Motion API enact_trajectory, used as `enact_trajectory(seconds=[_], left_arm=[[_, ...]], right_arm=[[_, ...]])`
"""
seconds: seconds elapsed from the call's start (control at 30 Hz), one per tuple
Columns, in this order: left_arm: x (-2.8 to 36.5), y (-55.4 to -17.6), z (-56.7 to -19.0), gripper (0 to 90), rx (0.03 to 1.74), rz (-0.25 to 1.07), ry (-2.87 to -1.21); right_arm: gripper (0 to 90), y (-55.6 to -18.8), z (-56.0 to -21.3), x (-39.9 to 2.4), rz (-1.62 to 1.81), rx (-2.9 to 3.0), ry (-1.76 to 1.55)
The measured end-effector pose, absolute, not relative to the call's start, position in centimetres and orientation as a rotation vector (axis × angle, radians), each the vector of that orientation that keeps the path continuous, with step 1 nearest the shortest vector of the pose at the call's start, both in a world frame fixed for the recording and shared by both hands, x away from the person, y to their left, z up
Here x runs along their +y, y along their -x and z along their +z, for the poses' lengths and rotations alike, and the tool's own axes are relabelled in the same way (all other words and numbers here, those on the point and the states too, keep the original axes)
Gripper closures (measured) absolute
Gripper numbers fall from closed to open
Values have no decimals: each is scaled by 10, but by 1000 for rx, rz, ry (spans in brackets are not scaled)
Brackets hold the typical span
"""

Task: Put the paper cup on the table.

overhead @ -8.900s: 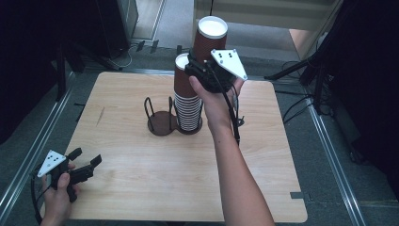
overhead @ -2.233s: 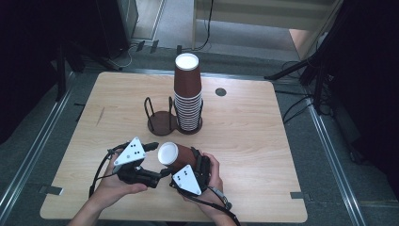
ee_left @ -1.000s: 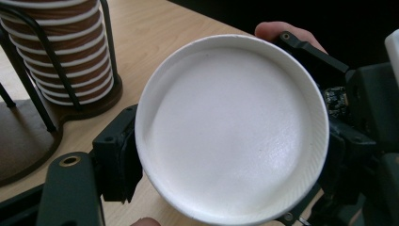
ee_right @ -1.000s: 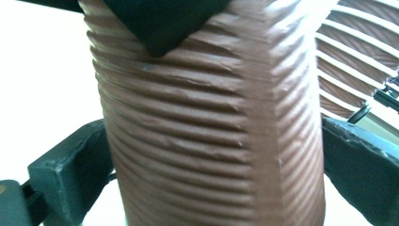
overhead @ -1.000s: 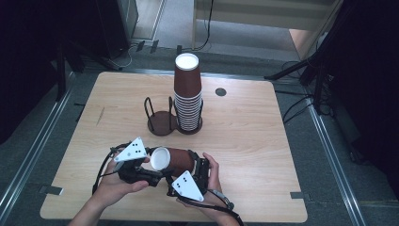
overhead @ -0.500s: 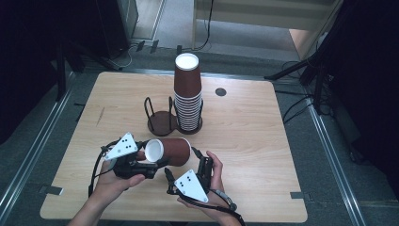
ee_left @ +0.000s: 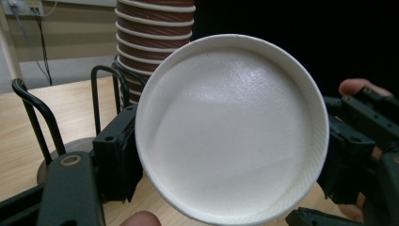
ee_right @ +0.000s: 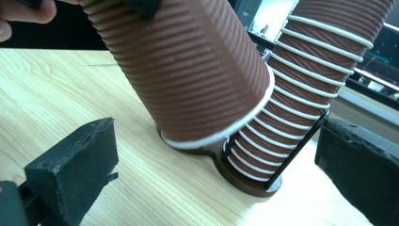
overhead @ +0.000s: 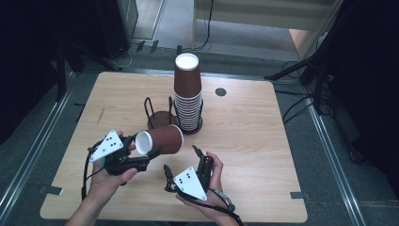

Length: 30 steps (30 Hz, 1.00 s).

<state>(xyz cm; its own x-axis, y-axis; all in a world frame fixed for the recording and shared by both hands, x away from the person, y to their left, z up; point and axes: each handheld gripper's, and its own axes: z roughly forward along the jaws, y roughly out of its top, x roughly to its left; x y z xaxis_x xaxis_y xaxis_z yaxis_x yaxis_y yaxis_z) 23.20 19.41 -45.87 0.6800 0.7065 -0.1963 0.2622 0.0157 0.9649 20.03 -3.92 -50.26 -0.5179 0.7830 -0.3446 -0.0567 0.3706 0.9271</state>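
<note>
Brown paper cup (overhead: pixel 160 140) is gripped sideways by the left hand-held gripper (overhead: pixel 141 160); right hand-held gripper (overhead: pixel 181 162) gapes wide (empty). Stack (overhead: pixel 188 99) waits; empty holder (overhead: pixel 157 115) unfilled.

- The brown paper cup (overhead: pixel 160 140), earlier lifted above the cup stack (overhead: pixel 188 101) by the right tool (overhead: pixel 181 160), now lies sideways in the left tool (overhead: pixel 141 157), its white bottom facing the person.
- The right tool now sits open near the worktop's (overhead: pixel 244 132) front edge, off the cup.
- The left tool has carried the cup leftward.
</note>
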Motion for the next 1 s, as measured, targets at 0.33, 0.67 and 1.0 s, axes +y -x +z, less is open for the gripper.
enact_trajectory(seconds=[0.33,0.67,1.0], left_arm=[[197,-234,-462,233,805,474,-1485],[195,-234,-464,233,802,495,-1456],[193,-234,-464,233,798,491,-1417]], right_arm=[[0,-203,-504,-40,1272,1792,-687],[63,-212,-494,-51,1393,1777,-980],[0,-206,-472,-59,1526,1735,-1229]])
